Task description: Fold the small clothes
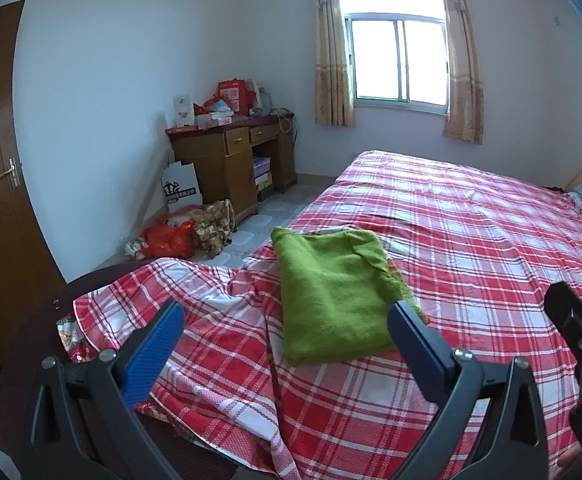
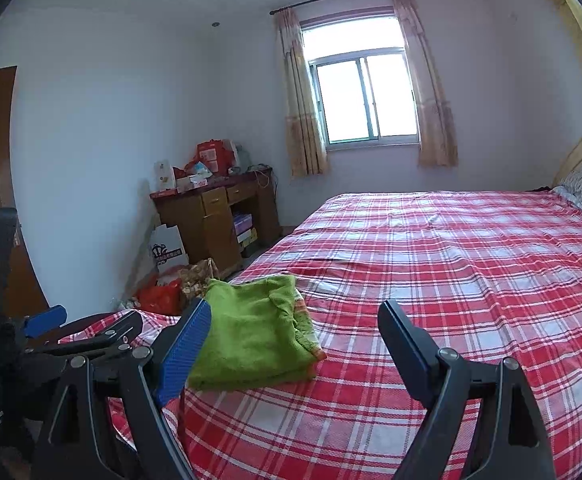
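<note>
A bed (image 1: 471,240) with a red and white checked sheet fills most of the room. A wooden desk (image 2: 215,224) piled with boxes stands against the far wall beside the window (image 2: 365,100). A green garment (image 1: 331,288) lies folded on the near corner of the bed. The left hand-held gripper (image 1: 287,320) hovers over it, fingers spread wide, holding nothing. The right hand-held gripper (image 2: 295,316) is likewise spread and empty, just right of the garment.

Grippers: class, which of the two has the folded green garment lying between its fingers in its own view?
The left gripper: the green garment lies between its open fingers. The right gripper sees it leftward.
</note>
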Tool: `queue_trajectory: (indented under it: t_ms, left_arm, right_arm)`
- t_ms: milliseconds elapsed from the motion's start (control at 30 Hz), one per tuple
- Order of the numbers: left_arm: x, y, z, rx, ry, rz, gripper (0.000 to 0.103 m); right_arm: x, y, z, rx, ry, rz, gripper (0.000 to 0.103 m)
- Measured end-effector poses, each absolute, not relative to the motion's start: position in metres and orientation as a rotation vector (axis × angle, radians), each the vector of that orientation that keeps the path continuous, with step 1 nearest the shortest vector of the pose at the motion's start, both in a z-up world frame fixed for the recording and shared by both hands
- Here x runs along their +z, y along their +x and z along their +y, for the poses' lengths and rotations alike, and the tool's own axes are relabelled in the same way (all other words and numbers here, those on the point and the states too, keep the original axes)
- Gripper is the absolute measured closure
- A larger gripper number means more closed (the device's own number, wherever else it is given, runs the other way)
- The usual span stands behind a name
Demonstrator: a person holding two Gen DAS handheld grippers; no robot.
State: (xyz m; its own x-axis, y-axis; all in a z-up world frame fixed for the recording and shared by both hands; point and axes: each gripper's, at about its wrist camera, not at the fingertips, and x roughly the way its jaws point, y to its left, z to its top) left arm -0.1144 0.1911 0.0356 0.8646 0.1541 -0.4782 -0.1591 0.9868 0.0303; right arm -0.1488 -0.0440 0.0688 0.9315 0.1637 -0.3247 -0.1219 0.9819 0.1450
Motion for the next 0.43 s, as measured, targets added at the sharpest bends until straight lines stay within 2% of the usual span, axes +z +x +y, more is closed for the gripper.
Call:
queue_trajectory:
  t_ms: [433]
  left_arm:
    - [0.0307, -0.1061, 0.1992, 0.184, -0.016, 0.527, 0.000]
  right_arm:
    - [0.0649, -0.1435, -0.0393, 0.153, 0.117, 0.357, 0.017]
